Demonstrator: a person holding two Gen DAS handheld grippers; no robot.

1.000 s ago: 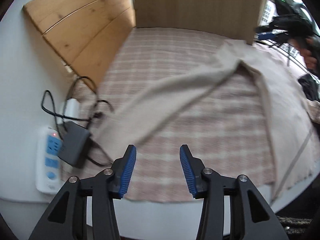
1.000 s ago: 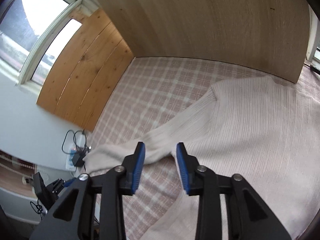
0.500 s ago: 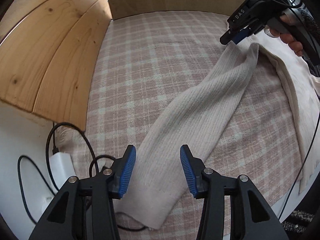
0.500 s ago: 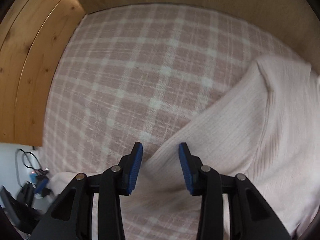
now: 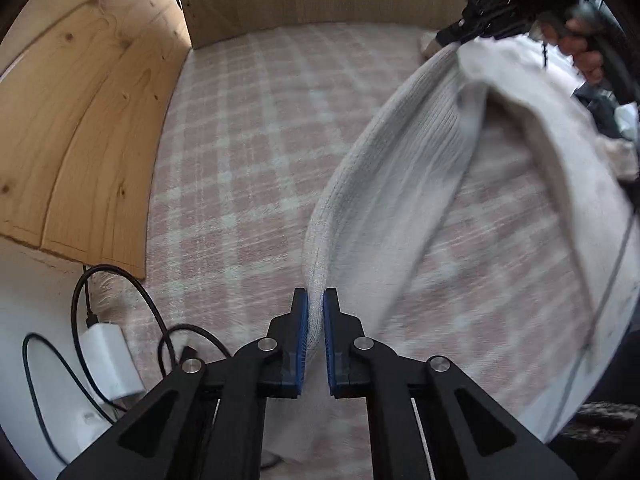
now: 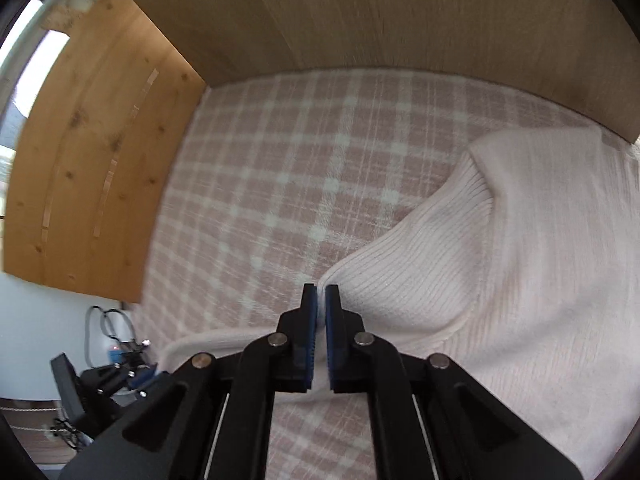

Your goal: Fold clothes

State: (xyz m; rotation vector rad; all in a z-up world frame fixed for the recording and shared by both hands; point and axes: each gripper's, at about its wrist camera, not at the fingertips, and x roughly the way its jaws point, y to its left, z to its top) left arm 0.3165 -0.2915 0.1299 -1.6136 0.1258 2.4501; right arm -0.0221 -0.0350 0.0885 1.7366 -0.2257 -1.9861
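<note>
Sleeve-fold step. My left tongs are closing on the cuff end of the sleeve, knit pinched between the blue pads. My right tongs are clamped on the same sleeve up near the shoulder, a ridge of knit caught between the pads. In the left view the right tongs also show at the top right, nipping the sleeve's upper end, with a hand behind them.

The sweater lies on the bed, a pink plaid cover, its body toward the right side and the collar end near the headboard. The sleeve runs slack from the shoulder toward the bed's left edge, lifted off the cover between my two grips.

Next move, as I judge it: carry the cuff across onto the body, keeping the shoulder pinned so the fold line stays straight, then let go of both. Needs an even lift; the knit is stretchy and can sag or twist.

Hard to see: both views are motion-blurred. The cuff tip is hidden under my left tongs. The sweater's other sleeve and hem are cut off at the right. How much cloth each grip has, one layer or two, I cannot tell. A charger and cables sit off the bed's left edge, partly cut off.
</note>
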